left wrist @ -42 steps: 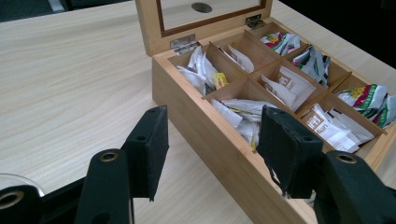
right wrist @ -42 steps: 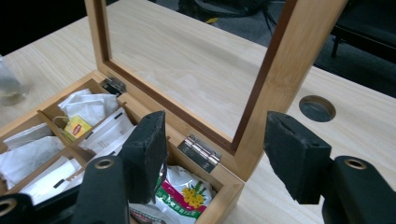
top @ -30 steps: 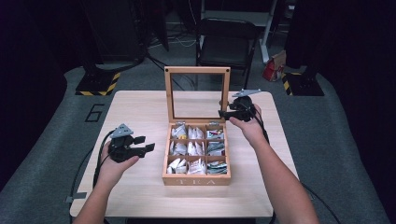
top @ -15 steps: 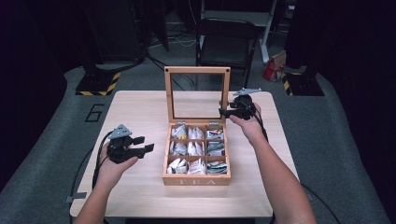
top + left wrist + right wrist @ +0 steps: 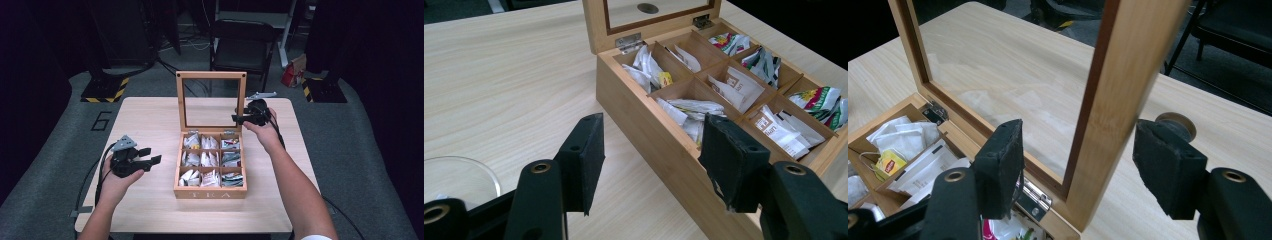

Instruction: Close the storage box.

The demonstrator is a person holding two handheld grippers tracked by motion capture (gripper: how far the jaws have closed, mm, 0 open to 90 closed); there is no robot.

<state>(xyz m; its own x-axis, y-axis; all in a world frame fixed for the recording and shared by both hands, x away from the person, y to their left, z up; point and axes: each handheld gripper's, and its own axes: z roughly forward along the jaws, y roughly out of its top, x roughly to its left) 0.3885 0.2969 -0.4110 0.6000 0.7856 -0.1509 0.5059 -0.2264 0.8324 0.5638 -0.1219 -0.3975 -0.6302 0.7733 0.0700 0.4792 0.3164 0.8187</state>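
A wooden tea box (image 5: 210, 192) sits mid-table, its compartments holding several tea bags (image 5: 210, 159). Its glass-paned lid (image 5: 210, 75) stands upright at the back. My right gripper (image 5: 252, 116) is at the lid's right edge; in the right gripper view it (image 5: 1080, 150) is open, with the lid's wooden side rail (image 5: 1108, 100) standing between the jaws. My left gripper (image 5: 145, 159) hovers open over the table left of the box. In the left gripper view it (image 5: 649, 145) holds nothing, with the box's side wall (image 5: 649, 130) and tea bags (image 5: 739, 87) just ahead.
The rim of a clear glass (image 5: 459, 180) shows at the lower left of the left gripper view. A round dark knob (image 5: 1175, 125) lies on the table behind the lid. A black chair (image 5: 242, 42) stands beyond the table's far edge. Bare tabletop (image 5: 145, 120) spreads left of the box.
My right gripper has shifted slightly left and down, closer onto the lid's right edge. The left gripper and the box have stayed put.
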